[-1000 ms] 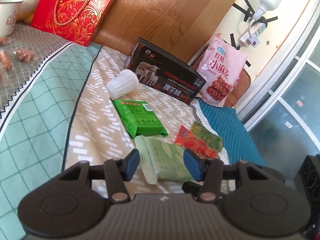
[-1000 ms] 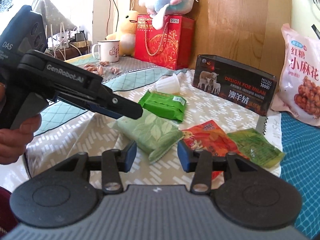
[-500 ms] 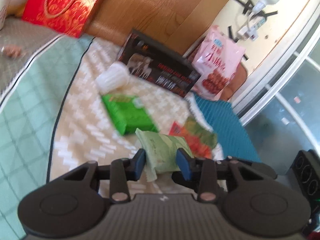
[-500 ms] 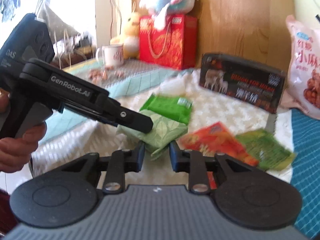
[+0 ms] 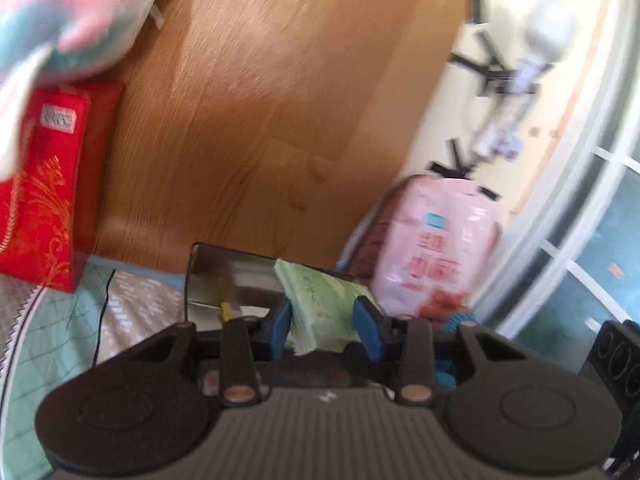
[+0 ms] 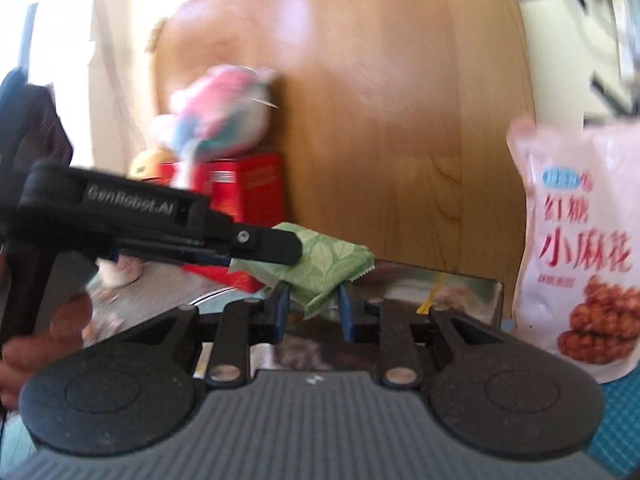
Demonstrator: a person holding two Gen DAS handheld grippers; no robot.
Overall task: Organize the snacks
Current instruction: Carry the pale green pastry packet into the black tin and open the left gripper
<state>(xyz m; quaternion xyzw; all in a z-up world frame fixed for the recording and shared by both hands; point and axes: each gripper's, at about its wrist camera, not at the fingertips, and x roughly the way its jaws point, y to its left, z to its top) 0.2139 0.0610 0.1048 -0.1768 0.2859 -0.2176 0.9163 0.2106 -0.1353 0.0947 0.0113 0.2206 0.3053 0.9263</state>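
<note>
A pale green leaf-print snack packet (image 5: 320, 304) is held in the air between both grippers. My left gripper (image 5: 325, 330) is shut on one end of it. My right gripper (image 6: 313, 307) is shut on the other end (image 6: 328, 268). The left gripper's body (image 6: 160, 224) reaches in from the left in the right wrist view. The packet hangs just in front of and above the open black box (image 5: 224, 276), whose shiny inside (image 6: 440, 288) shows behind the fingers. Both views are blurred.
A big pink snack bag (image 6: 580, 256) leans on the wall at the right, also in the left wrist view (image 5: 440, 248). A red gift bag (image 5: 44, 184) and a plush toy (image 6: 224, 116) stand at the left before a wooden board (image 5: 260, 100).
Both grippers have closed on the pale green packet and lifted it off the cloth, up and forward towards the black box. The other packets on the cloth have dropped out of view.
</note>
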